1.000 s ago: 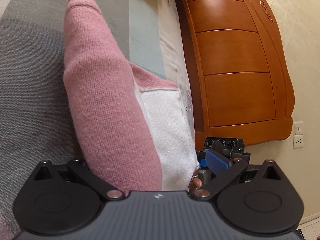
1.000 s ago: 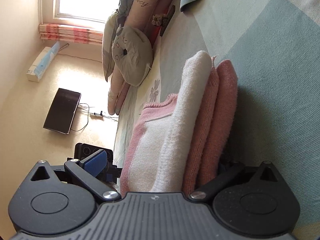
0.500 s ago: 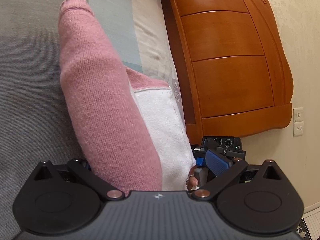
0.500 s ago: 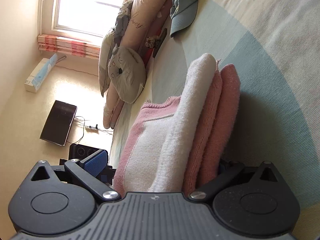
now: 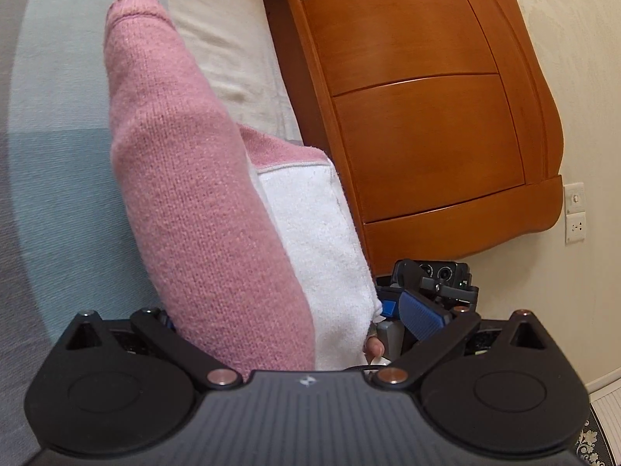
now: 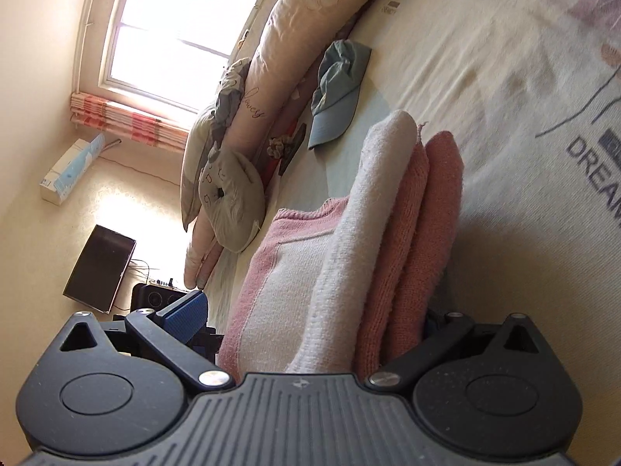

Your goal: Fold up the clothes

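Note:
A folded pink and white sweater lies as a thick bundle between the jaws of my left gripper, which stand wide apart. Its blue pad shows just clear of the white edge; the other finger is hidden behind the pink fold. In the right wrist view the same sweater fills my right gripper, also wide, with its blue pad a little off the cloth. Each view catches the other gripper's body beside the bundle. A person's fingertip shows near the white edge.
The bed sheet lies under the bundle. A wooden headboard and a wall socket stand close on the left wrist's side. A blue cap, a long bolster and a round plush lie along the bed's far edge.
Both views have swung along the bed: the headboard looms larger and the cream printed part of the sheet has come into sight. The sweater has kept its place between both pairs of jaws.

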Demonstrator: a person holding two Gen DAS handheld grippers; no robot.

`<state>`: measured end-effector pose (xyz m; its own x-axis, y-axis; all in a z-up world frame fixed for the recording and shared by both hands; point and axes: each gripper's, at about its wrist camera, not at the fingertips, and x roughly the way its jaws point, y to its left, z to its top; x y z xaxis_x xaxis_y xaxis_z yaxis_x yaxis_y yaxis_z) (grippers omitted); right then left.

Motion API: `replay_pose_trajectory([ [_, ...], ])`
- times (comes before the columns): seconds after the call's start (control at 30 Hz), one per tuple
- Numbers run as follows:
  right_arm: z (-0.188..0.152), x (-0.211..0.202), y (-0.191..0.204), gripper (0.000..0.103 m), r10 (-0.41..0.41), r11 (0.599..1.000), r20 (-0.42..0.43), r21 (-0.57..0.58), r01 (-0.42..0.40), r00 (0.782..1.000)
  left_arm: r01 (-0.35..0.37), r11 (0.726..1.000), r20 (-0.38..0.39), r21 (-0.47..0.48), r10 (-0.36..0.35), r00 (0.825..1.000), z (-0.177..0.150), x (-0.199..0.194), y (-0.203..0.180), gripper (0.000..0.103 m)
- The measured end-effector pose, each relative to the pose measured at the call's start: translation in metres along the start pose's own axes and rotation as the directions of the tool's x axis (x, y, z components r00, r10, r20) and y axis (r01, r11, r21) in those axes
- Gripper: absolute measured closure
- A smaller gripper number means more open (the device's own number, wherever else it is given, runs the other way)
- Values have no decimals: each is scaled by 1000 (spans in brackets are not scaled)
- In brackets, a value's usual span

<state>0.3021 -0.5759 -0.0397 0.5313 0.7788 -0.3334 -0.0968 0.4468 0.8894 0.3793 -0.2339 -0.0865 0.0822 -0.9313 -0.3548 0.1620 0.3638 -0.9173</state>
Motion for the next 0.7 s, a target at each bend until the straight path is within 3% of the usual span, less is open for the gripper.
replay_pose_trajectory([
  [0.47, 88, -42, -50, 0, -57, 998, 119, -31, 61, 991, 34, 999, -15, 22, -34, 999, 52, 77, -3, 2],
  [0.6, 98, -47, -70, 0, -78, 997, 151, 3, 78, 985, 14, 1000, -46, 2, -14, 999, 49, 83, 3, 2],
  [0.7, 95, -44, -85, 0, -128, 992, 147, 29, 125, 981, -41, 999, -72, 16, 42, 997, 41, 85, 7, 2],
])
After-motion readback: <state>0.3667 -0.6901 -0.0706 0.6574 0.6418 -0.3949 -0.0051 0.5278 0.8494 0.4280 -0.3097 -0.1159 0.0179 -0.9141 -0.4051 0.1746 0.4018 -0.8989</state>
